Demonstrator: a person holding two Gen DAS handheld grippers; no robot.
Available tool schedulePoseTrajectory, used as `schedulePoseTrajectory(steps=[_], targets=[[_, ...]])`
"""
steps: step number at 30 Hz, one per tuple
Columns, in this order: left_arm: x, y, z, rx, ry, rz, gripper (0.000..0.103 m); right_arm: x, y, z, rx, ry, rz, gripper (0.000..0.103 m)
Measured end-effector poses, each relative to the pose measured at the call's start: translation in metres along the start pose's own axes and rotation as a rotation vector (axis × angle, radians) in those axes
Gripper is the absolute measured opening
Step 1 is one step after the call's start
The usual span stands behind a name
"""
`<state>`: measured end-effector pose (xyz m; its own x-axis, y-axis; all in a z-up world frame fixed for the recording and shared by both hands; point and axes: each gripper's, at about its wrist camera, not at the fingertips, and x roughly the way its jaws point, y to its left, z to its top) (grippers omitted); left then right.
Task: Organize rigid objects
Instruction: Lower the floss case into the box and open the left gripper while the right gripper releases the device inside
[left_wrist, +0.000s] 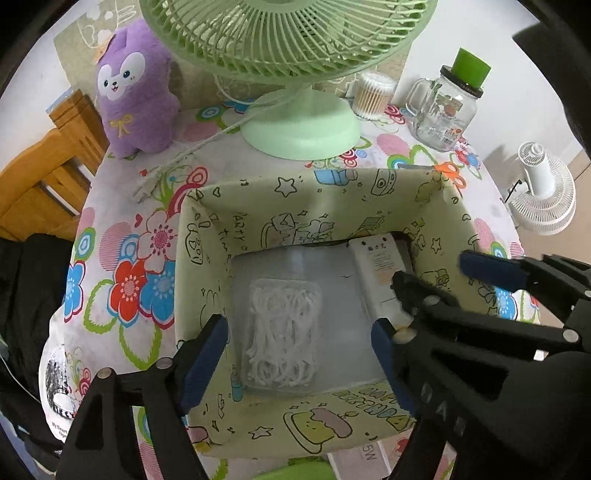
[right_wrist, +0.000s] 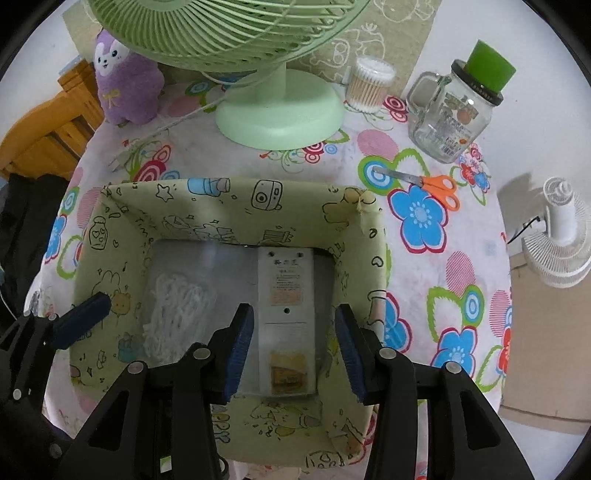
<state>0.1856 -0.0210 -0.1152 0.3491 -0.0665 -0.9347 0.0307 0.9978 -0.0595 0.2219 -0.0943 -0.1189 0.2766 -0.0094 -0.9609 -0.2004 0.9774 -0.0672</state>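
A pale green cartoon-print storage box (left_wrist: 258, 199) (right_wrist: 229, 206) sits on the flowered table. Inside lie a clear container of white floss picks (left_wrist: 282, 332) (right_wrist: 173, 314) at the left and a white flat remote-like device (left_wrist: 380, 280) (right_wrist: 286, 314) at the right. My left gripper (left_wrist: 295, 362) is open above the floss container, holding nothing. My right gripper (right_wrist: 293, 350) is open, its fingers on either side of the white device over the box; it also shows in the left wrist view (left_wrist: 428, 291). The left gripper's blue pad (right_wrist: 83, 319) shows in the right wrist view.
A green desk fan (left_wrist: 299, 122) (right_wrist: 280, 114) stands behind the box, with a purple plush (left_wrist: 135, 92), a cotton swab tub (right_wrist: 371, 85), a glass jar with a green lid (right_wrist: 458, 114) and orange scissors (right_wrist: 432, 184). A white fan (right_wrist: 561, 240) stands off the table's right edge.
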Motion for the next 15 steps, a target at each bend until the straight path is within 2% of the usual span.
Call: schedulePoseTrajectory(steps=[3, 7, 9, 12, 15], targets=[[-0.007, 0.001, -0.001, -0.002, -0.016, 0.024, 0.09, -0.008, -0.002, -0.003, 0.02, -0.012, 0.034, 0.068], [-0.015, 0.005, -0.001, -0.015, -0.02, 0.008, 0.091, -0.017, -0.004, -0.004, 0.036, -0.029, 0.056, 0.073], [-0.018, 0.005, -0.002, -0.013, -0.022, 0.006, 0.091, -0.023, -0.006, -0.006, 0.039, -0.043, 0.053, 0.079], [-0.025, 0.006, -0.004, -0.009, -0.032, 0.031, 0.098, -0.03, -0.007, -0.009, 0.044, -0.059, 0.072, 0.084], [-0.031, 0.009, -0.006, -0.016, -0.038, 0.035, 0.099, -0.035, -0.011, -0.012, 0.06, -0.067, 0.087, 0.086]])
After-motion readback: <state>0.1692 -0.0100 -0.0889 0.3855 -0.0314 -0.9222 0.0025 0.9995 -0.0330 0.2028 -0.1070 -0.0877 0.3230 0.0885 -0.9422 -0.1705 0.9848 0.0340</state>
